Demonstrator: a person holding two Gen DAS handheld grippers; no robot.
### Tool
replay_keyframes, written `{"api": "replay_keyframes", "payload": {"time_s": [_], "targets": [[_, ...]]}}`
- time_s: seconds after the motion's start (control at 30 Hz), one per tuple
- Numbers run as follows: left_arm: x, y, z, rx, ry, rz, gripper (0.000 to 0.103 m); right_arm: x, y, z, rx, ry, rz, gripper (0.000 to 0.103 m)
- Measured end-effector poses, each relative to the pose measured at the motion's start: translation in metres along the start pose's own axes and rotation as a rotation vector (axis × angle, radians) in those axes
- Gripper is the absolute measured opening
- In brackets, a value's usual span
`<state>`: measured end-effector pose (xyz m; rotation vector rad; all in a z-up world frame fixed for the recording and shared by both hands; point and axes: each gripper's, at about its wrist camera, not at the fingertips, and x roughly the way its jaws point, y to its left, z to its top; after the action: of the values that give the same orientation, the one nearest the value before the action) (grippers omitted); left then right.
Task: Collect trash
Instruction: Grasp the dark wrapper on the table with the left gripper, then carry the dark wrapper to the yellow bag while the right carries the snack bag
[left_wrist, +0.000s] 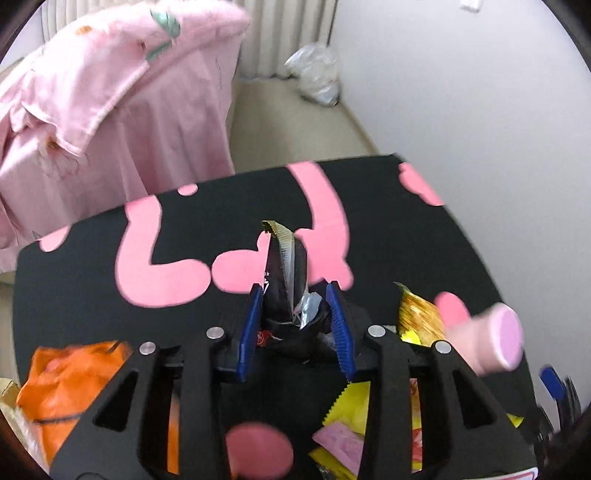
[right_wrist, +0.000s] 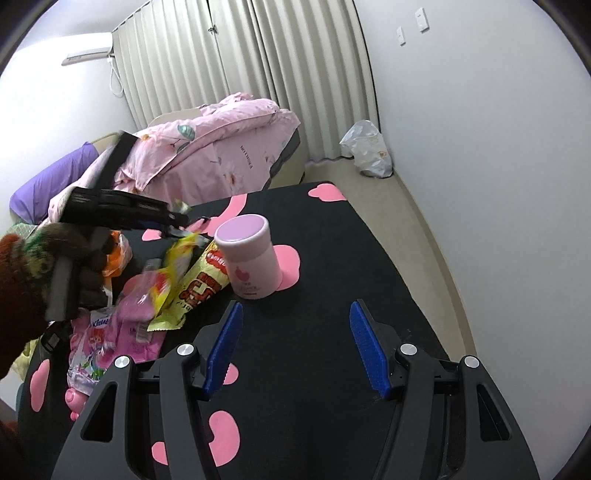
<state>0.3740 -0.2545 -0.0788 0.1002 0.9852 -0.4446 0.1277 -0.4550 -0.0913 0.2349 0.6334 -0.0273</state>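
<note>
Left tool (left_wrist: 295, 314): clenched on a black snack wrapper (left_wrist: 286, 273), blue pads pressing it from both sides, lifted above the worktop (left_wrist: 388, 229).
Black snack wrapper: long axis pointing forward and up from the pads, crimped gold-edged end farthest out, silver inner foil showing at the pinch.
Right tool (right_wrist: 295, 347): released, blue pads spread wide with bare worktop between them, nothing held.
Landmark: pink lidded cup (right_wrist: 249, 256), upright on the black worktop with pink blobs.
Trash heap: just left of the pink lidded cup; yellow snack bag (right_wrist: 201, 280) with its long axis running from the cup's base toward the near-left, a pink tissue pack (right_wrist: 107, 339) farther left and nearer.
Orange bag (left_wrist: 66, 387): at the far left of the heap, well apart from the cup.
Left wrist view only: the pinch on the wrapper, close up; the cup blurred at the right edge.
Right wrist view only: the left tool from the side, above the heap to the cup's left, gripped by a hand in a brown knit glove (right_wrist: 29, 266); the wrapper barely discernible there.
Beyond the cup: a bed with pink bedding (right_wrist: 221, 147), curtains (right_wrist: 258, 74), a plastic bag (right_wrist: 365, 147) on the floor by the wall.
</note>
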Motion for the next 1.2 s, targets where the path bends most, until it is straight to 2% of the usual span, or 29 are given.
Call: {"api": "replay_keyframes", "payload": {"time_s": [0.13,0.23,0.4,0.5,0.6,0.83,0.93,1.03,1.1,1.13,1.2], "targets": [[-0.061,0.003,-0.03,-0.003,-0.087,-0.063,0.034,-0.003,0.015,0.004,-0.047,0.001,0.003,0.057],[-0.099,0.011,-0.052,-0.013,-0.133,-0.067,0.034,-0.003,0.031,0.007,-0.099,0.009,0.0,0.057],[-0.142,0.046,-0.09,-0.13,-0.187,-0.08,0.034,-0.001,0.057,0.013,-0.139,0.03,0.079,0.057],[-0.152,0.061,-0.109,-0.16,-0.201,-0.055,0.034,-0.004,0.078,0.014,-0.189,0.041,0.127,0.057],[-0.159,0.068,-0.136,-0.168,-0.174,-0.073,0.034,-0.003,0.094,0.014,-0.229,0.078,0.195,0.057],[-0.164,0.074,-0.189,-0.172,-0.153,-0.077,0.035,0.022,0.124,0.009,-0.232,0.211,0.35,0.057],[-0.168,0.076,-0.203,-0.18,-0.165,-0.054,0.035,0.039,0.132,0.002,-0.244,0.267,0.339,0.057],[-0.175,0.079,-0.209,-0.191,-0.179,-0.075,0.035,0.046,0.128,0.0,-0.207,0.294,0.323,0.052],[-0.179,0.081,-0.211,-0.191,-0.185,-0.084,0.035,0.044,0.121,0.0,-0.15,0.305,0.377,0.039],[-0.181,0.083,-0.213,-0.195,-0.186,-0.093,0.035,0.04,0.117,0.0,-0.117,0.315,0.423,0.037],[-0.182,0.086,-0.215,-0.208,-0.187,-0.108,0.035,0.032,0.114,0.001,-0.102,0.302,0.44,0.035]]}}
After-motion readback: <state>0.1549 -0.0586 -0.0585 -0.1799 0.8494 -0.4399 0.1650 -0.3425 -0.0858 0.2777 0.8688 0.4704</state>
